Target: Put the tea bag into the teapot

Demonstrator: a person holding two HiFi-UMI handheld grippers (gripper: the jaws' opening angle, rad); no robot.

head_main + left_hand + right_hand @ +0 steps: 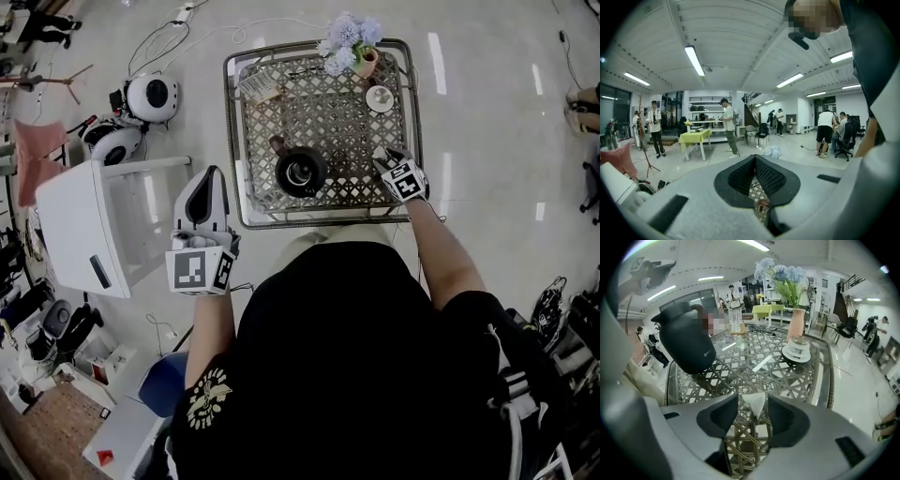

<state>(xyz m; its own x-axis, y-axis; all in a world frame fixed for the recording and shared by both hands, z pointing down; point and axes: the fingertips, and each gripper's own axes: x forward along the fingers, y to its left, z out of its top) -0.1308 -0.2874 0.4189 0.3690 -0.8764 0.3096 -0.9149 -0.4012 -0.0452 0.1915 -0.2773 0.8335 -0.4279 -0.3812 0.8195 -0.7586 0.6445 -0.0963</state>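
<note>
right gripper: jaws spread wide, nothing pinched. we see the white tea bag on the lattice table right between the jaw tips, neither pad touching it, narrow end toward the camera. teapot stands to that gripper's left, near. left gripper is closed and empty, off the table edge, so the right is nearer.

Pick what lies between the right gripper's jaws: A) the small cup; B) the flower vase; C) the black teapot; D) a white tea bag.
D: the right gripper view shows a white tea bag lying on the table between the jaws of the right gripper, which stand parted and not clamped on it; the teapot stands off to the left.
</note>
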